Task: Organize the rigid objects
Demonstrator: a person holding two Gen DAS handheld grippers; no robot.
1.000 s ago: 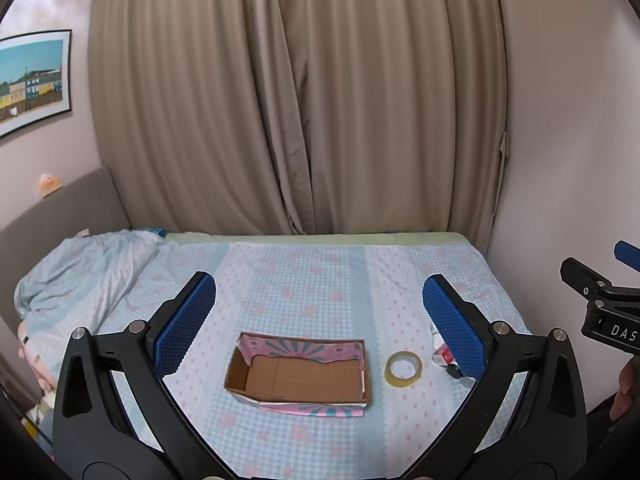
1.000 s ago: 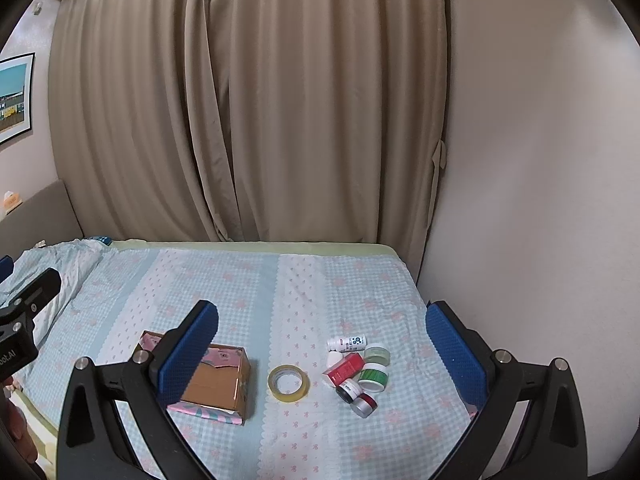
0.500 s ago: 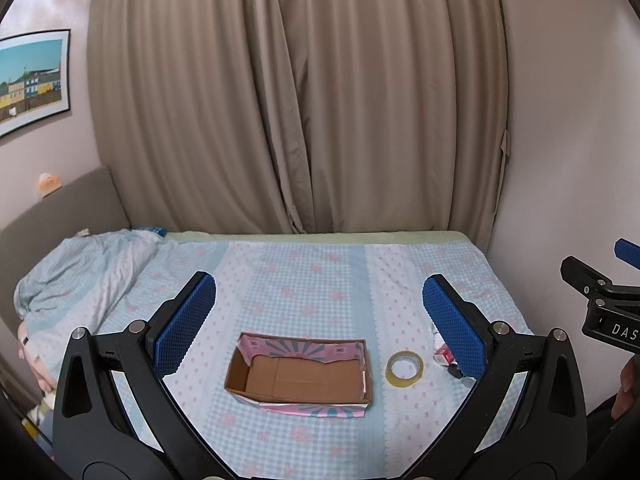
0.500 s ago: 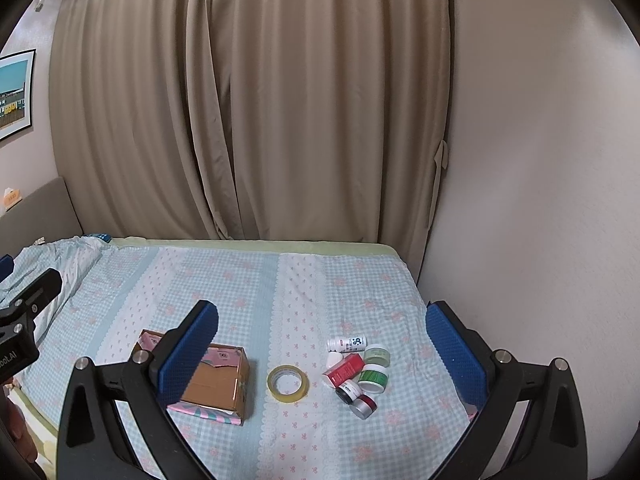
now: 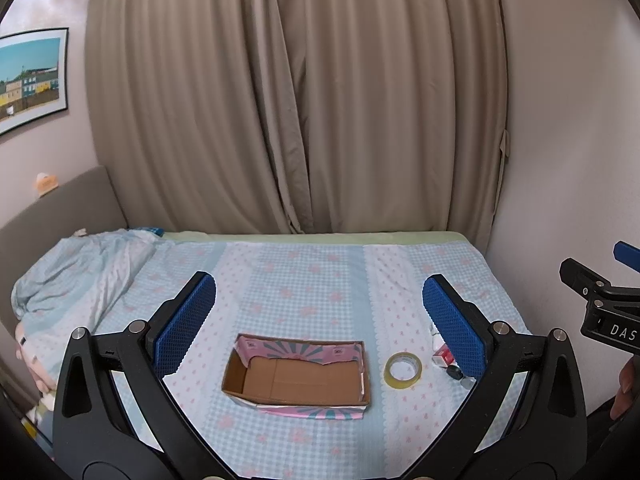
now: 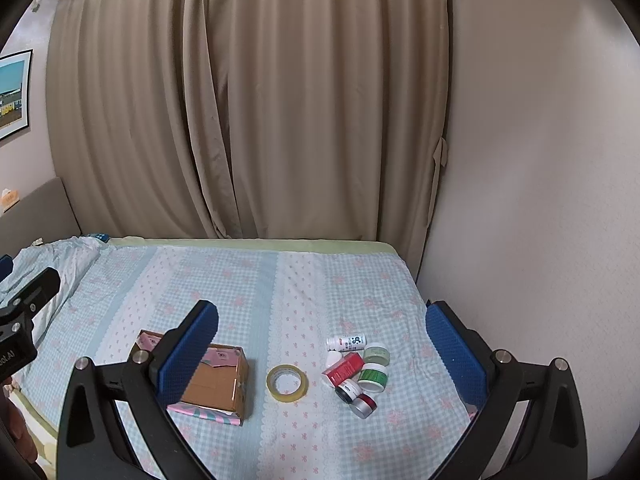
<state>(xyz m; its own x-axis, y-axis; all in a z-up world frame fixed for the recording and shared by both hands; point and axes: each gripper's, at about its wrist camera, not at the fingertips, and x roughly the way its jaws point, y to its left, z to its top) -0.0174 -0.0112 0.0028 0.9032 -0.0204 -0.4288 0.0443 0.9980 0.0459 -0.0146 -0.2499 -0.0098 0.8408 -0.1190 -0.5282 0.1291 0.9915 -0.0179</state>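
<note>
An open, empty cardboard box (image 5: 298,376) with pink patterned sides sits on the bed; it also shows in the right wrist view (image 6: 222,384). A yellow tape roll (image 5: 403,370) (image 6: 287,383) lies flat to its right. Further right is a cluster of small items: a white bottle (image 6: 346,342), a red box (image 6: 343,368), a green-lidded jar (image 6: 373,377), a pale jar (image 6: 376,354) and two small tins (image 6: 356,397). My left gripper (image 5: 320,320) is open and empty above the box. My right gripper (image 6: 322,346) is open and empty above the tape and cluster.
The bed (image 6: 248,280) has a light blue checked sheet. A rumpled duvet (image 5: 76,276) lies at the left. Curtains (image 5: 296,100) hang behind the bed. A wall (image 6: 540,200) borders the bed's right side.
</note>
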